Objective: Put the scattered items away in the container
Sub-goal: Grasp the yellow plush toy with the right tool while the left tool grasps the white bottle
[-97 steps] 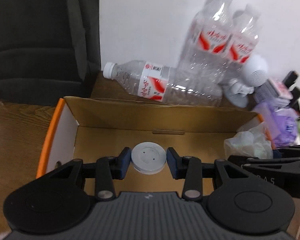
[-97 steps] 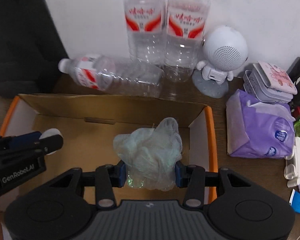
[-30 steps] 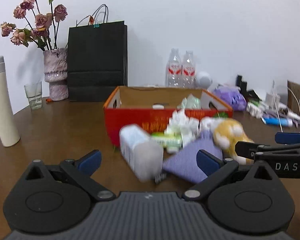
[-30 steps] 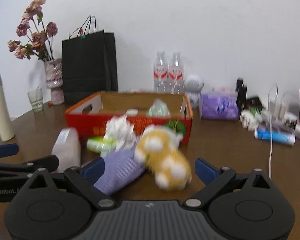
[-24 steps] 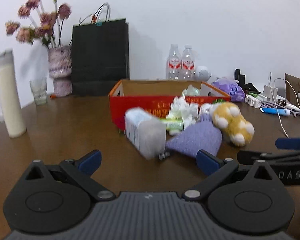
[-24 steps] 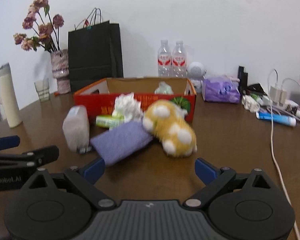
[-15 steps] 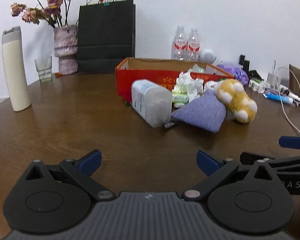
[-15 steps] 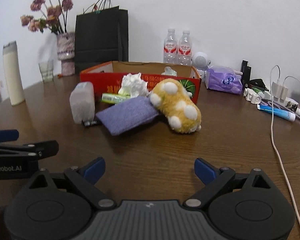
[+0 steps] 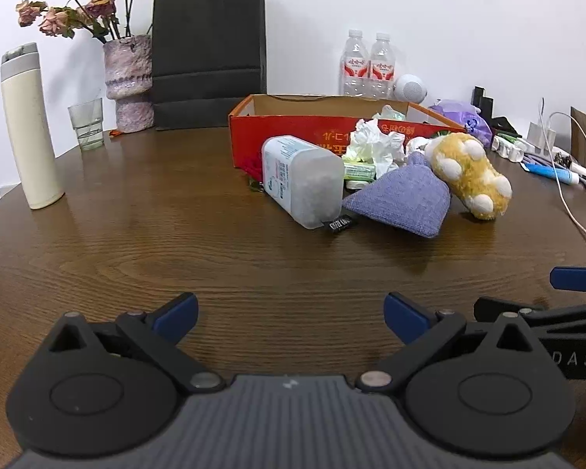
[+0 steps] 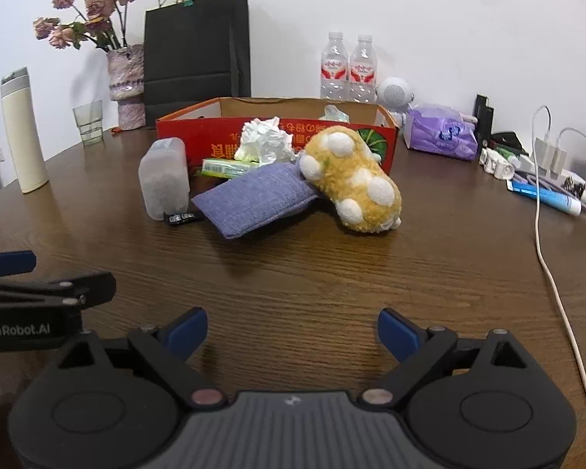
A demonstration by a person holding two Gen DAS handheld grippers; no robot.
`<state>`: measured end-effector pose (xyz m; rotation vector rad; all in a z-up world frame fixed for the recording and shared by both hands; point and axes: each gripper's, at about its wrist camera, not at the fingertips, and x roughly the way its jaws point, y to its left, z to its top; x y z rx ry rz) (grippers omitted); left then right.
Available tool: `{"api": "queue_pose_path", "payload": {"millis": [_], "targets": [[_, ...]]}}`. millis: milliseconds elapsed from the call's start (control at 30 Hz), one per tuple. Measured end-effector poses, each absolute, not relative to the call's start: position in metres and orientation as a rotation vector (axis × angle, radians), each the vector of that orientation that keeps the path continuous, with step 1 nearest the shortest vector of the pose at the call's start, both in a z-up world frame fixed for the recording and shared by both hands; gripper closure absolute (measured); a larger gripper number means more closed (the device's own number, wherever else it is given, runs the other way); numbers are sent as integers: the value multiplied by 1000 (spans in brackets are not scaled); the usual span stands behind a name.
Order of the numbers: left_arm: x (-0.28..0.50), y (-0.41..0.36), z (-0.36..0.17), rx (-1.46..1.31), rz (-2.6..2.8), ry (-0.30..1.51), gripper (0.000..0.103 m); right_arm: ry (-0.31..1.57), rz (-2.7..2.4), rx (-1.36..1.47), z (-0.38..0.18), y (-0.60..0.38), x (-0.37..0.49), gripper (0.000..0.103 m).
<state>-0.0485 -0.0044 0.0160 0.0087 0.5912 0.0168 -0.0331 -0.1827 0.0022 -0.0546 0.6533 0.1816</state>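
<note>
Dark wood-grain tabletop [image 9: 144,242] filled both views, backed by a white wall with a black paper bag [image 10: 197,51], a vase of dried roses [image 9: 129,82], a cream flask [image 9: 29,125] and a drinking glass [image 9: 86,123] along the far edge. Both claws hung low over the bare wood, well short of the clutter: the left gripper [image 9: 291,314] had its blue-tipped jaws spread wide with nothing between them, and the right gripper [image 10: 293,330] stood equally wide and empty. The container, a red cardboard box [image 10: 215,135], sat beyond the pile with a crumpled pale-green bag [image 10: 336,114] showing above its rim. In front of it and touching its wall lay the items not yet put away: a frosted plastic bottle [image 9: 302,181] on its side, a purple cloth pouch [image 10: 256,199], a yellow plush toy with white spots [image 10: 351,178] leaning over the pouch, a wad of white tissue [image 10: 265,142] and a green packet [image 10: 228,167]. By my reading this was the pause between placements, with each claw free to choose its next piece. The next move would call for an advance toward the pile, probably the left claw to the bottle and the right to the plush toy, each centred before closing; the bottle's smooth wall may slip.
</note>
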Motion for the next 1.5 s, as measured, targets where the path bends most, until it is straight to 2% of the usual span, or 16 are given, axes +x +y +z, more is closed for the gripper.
{"api": "queue_pose_path", "payload": {"millis": [200,400,633,667,700,800,867,933,967,1067,1267,1500], "targets": [[-32,-4,28,28,-17,572,0,654,171,-20,10,-193,-19,9],[23,9,49,-56,-27,529,0,598,125,-55,29,-208,19,9],[89,7,50,-91,-21,567,3,608,148,-36,30,-229,74,19],[93,5,47,-81,-10,570,11,609,151,-37,29,-230,80,19],[95,4,44,-77,-5,577,26,611,155,-42,28,-230,87,20],[94,6,39,-83,-12,595,53,612,178,-60,24,-228,102,23],[89,9,40,-67,-3,587,60,625,192,-66,20,-227,111,27],[82,13,42,-53,-2,577,60,642,217,-66,17,-226,116,35],[78,15,43,-50,-7,570,61,656,231,-63,14,-226,119,48],[55,19,52,-52,0,530,61,645,227,-48,11,-226,115,55],[-13,26,74,-59,-20,476,61,568,161,-157,31,-226,51,56],[-66,4,61,-21,-78,485,61,673,181,-349,22,-201,-36,55]]}}
